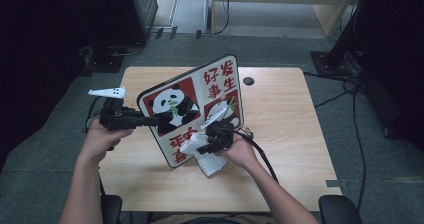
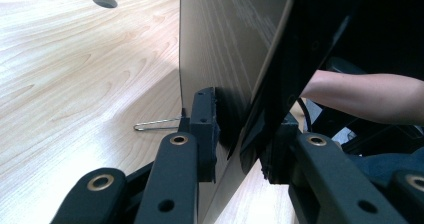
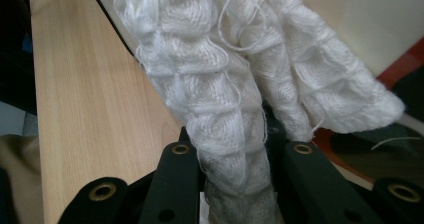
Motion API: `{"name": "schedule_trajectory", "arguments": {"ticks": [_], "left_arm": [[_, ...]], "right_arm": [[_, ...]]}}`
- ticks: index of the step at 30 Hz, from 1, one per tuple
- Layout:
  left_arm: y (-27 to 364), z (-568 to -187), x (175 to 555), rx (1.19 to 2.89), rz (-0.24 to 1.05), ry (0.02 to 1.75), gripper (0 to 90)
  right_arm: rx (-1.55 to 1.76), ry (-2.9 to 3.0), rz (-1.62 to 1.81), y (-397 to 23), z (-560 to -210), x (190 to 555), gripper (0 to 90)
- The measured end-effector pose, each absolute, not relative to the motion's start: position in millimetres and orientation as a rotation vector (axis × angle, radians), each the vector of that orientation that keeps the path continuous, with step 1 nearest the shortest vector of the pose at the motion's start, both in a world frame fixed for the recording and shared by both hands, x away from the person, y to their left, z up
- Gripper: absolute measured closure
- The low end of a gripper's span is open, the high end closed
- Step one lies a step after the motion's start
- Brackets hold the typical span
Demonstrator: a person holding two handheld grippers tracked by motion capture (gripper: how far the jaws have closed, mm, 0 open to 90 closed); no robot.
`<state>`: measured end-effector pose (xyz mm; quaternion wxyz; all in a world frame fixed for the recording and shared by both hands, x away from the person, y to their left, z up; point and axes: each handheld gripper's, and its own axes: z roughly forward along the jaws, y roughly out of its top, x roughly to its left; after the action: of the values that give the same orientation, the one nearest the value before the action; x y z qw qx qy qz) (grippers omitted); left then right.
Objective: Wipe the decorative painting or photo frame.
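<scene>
Nearest the camera in the high view, two forearms come up from the bottom edge, each hand holding a gripper over the wooden table (image 1: 280, 174). The right gripper (image 1: 202, 145) has its jaws pinched on a white waffle-weave cloth (image 1: 202, 154); in the right gripper view the cloth (image 3: 235, 109) bunches up between the two black jaws and fans out above them, its far folds lying against the face of the board (image 3: 360, 29). In the high view the cloth hangs at the board's lower right part, with a loose end drooping toward the table. The left gripper (image 1: 150, 120) reaches in level from the left and clamps the left edge of the board (image 1: 192, 104); in the left gripper view its pads (image 2: 207, 129) press on the thin panel (image 2: 225, 49) from both sides, so the jaws are closed on the board and hold it. The board stands tilted on its lower edge near the middle of the table, its printed side with pandas and red characters facing the person. A small wire clip (image 2: 157, 125) lies on the table just behind the board. Farther off, a round hole (image 1: 248, 80) sits near the table's far edge, and beyond it grey floor (image 1: 280, 49) with cables.
</scene>
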<state>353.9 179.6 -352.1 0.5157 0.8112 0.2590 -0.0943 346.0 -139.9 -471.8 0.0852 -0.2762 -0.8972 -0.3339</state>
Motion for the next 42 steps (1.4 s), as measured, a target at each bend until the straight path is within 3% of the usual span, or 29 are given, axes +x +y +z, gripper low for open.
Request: {"name": "schedule_trajectory", "arguments": {"ticks": [8, 18, 35, 42], "left_arm": [[180, -352, 354, 1.940, -0.232, 0.637, 72.5], [179, -352, 355, 1.937, -0.225, 0.640, 72.3], [182, -352, 355, 1.933, -0.221, 0.644, 67.0], [187, -350, 353, 1.927, -0.227, 0.640, 68.8]], "right_arm": [[-0.836, -2.674, -0.966, -143, -482, 345, 76.9], [-0.845, -2.651, -0.956, -145, -470, 347, 77.9], [-0.821, -2.656, -1.063, -144, -406, 351, 77.9], [-0.807, -2.662, -1.091, -137, -378, 355, 77.8]]}}
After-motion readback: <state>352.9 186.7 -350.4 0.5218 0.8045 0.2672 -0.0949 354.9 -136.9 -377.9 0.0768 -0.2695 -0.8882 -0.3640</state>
